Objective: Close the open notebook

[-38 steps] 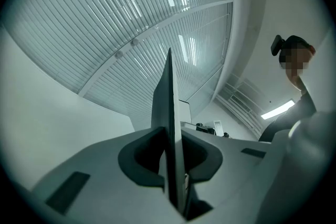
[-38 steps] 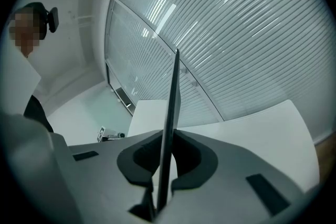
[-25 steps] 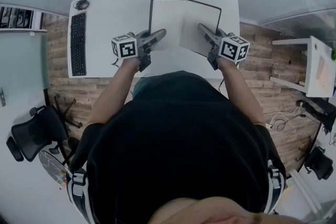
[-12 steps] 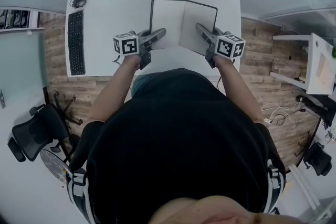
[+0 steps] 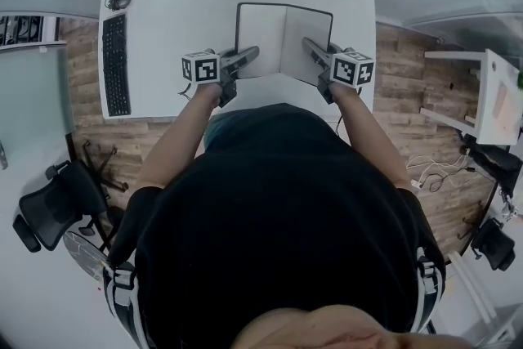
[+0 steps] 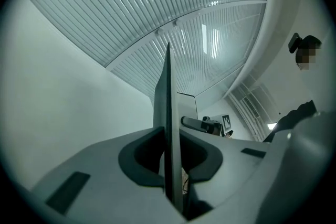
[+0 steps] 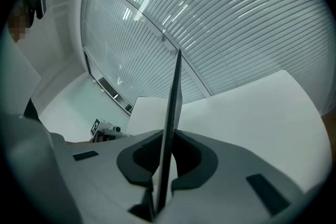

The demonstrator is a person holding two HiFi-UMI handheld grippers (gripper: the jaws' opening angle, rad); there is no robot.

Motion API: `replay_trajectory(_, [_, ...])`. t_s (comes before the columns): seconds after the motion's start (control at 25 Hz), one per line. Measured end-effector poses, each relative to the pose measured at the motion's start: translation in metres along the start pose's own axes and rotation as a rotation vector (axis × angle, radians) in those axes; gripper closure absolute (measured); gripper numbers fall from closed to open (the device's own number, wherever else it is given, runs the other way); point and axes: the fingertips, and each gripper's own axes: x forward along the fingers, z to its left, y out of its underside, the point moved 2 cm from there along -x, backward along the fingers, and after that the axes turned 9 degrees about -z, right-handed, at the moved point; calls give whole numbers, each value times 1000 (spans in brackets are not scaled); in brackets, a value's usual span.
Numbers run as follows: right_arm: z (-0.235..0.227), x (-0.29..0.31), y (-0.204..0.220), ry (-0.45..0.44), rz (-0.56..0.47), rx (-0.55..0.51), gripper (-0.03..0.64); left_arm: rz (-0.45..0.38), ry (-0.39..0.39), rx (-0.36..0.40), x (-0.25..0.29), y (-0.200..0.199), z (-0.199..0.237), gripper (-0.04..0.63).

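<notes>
An open notebook (image 5: pixel 270 37) with a dark cover and blank white pages hangs over the white desk (image 5: pixel 180 20), its two halves tilted up in a shallow V. My left gripper (image 5: pixel 249 54) is shut on the near edge of the left half, which shows as a thin dark cover edge (image 6: pixel 168 113) between the pads of the left gripper (image 6: pixel 169 162). My right gripper (image 5: pixel 309 44) is shut on the near edge of the right half. That cover edge (image 7: pixel 172 107) stands upright in the right gripper (image 7: pixel 164 165).
A black keyboard (image 5: pixel 114 65) and a mouse (image 5: pixel 117 2) lie at the desk's left end. An office chair (image 5: pixel 49 212) stands on the floor at the left, and a white side table (image 5: pixel 494 102) at the right. Slatted blinds fill the background of both gripper views.
Both grippers have sunk toward the desk with the notebook held between them. The notebook now looks smaller and lower, and its grip is unchanged.
</notes>
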Motion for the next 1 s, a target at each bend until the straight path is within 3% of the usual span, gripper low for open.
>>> replay_trajectory(0.6, [-34,23,42,45,103,53,560,63,-58,-54,6,22,42,535])
replay_trajectory(1.0, [-53,37,63,71,177,57,560,74,-101,-131,5,39,65,537])
